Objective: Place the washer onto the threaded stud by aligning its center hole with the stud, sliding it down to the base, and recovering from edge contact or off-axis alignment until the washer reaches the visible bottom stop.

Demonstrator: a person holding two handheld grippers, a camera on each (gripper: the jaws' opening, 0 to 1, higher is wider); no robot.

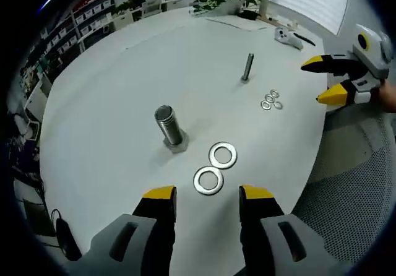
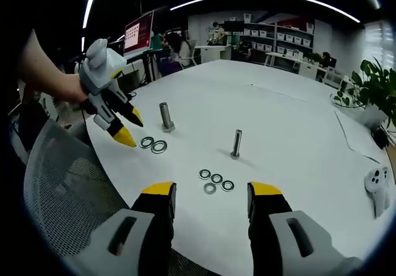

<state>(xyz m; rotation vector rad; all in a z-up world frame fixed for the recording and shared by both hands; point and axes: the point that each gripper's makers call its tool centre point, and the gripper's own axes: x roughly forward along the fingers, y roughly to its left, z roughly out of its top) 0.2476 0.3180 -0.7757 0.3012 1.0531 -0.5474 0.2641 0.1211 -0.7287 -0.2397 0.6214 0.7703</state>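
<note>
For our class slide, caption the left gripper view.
Open left gripper poised over two large washers beside an upright threaded stud on a white table.

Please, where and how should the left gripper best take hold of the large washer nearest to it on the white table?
The nearer large washer lies flat, just ahead of the open left gripper. Probably come from above, jaws across its outer rim on the side away from the second washer, which lies close beside it. The flat pose leaves little edge, so tipping it up first may help.
</note>
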